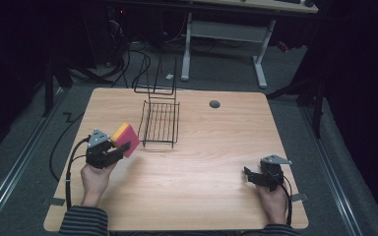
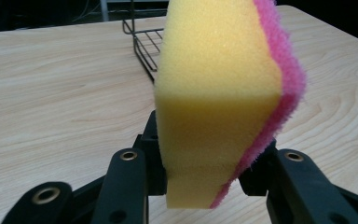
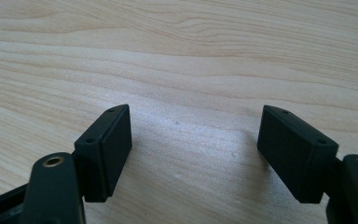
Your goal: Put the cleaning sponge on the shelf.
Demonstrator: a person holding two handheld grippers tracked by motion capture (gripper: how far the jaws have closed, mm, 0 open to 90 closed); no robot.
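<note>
Left gripper (image 1: 120,147) with jaws clamped, raised off the table; right gripper (image 1: 248,175) low, jaws wide apart

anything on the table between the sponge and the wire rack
Nothing: in the high view, only bare table separates the sponge from the wire rack.

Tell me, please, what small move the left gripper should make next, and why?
Probably carry the sponge right, over the wire rack. The left gripper is shut on it, clear of the table, and the rack stands just beside it, apparently with nothing in it.
</note>
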